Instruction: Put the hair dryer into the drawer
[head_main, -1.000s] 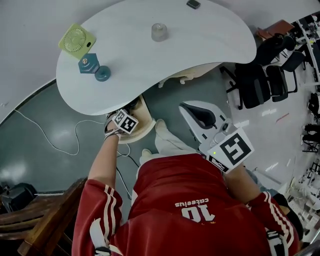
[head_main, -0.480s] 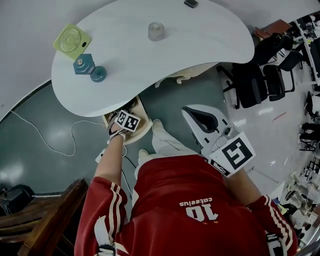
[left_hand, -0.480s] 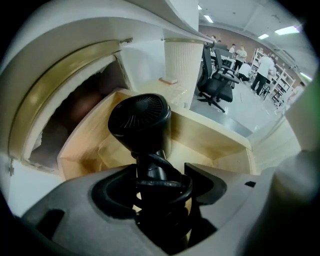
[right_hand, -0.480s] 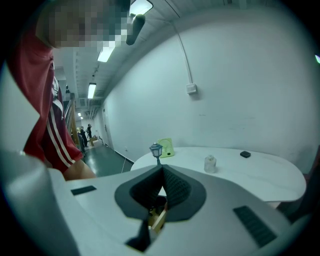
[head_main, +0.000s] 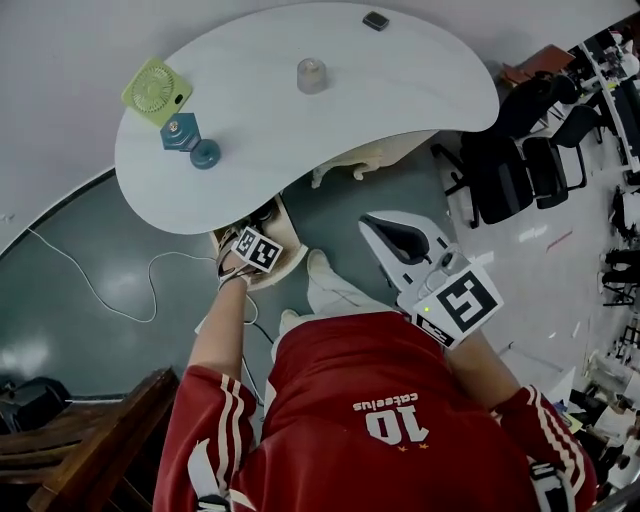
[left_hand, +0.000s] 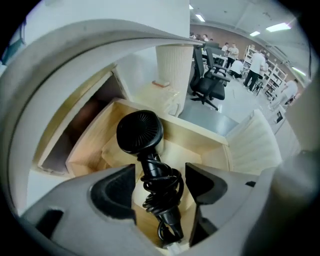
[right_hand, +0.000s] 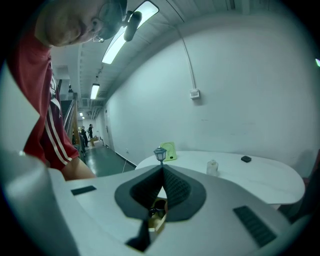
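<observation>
Hair dryer (left_hand: 141, 134) lies inside the open wooden drawer (left_hand: 199, 138), on the drawer floor. Its round black head is at centre frame in the left gripper view, and the handle with the cord coiled around it runs toward the lower edge.

Left gripper (left_hand: 160, 174): pointed steeply down over the drawer. Its jaws have just been opening and stand spread wide. The handle and cord show in the gap between them, but neither pad touches them. Judged released, not gripped.

Key relation: the dryer sits straight ahead of the left gripper, with its long axis nearly in line with the gap between the jaws. A straight pull-back along that line should therefore clear the cord; drifting sideways risks snagging the coil on a pad.

Right gripper (right_hand: 161, 169): pads pressed together at the tips, nothing pinched. In the head view it is at right of centre, well apart from the drawer at left of centre under the table (head_main: 300, 120) edge. The left hand is plainly the nearer.

Placement appears done; the drawer remains open.
</observation>
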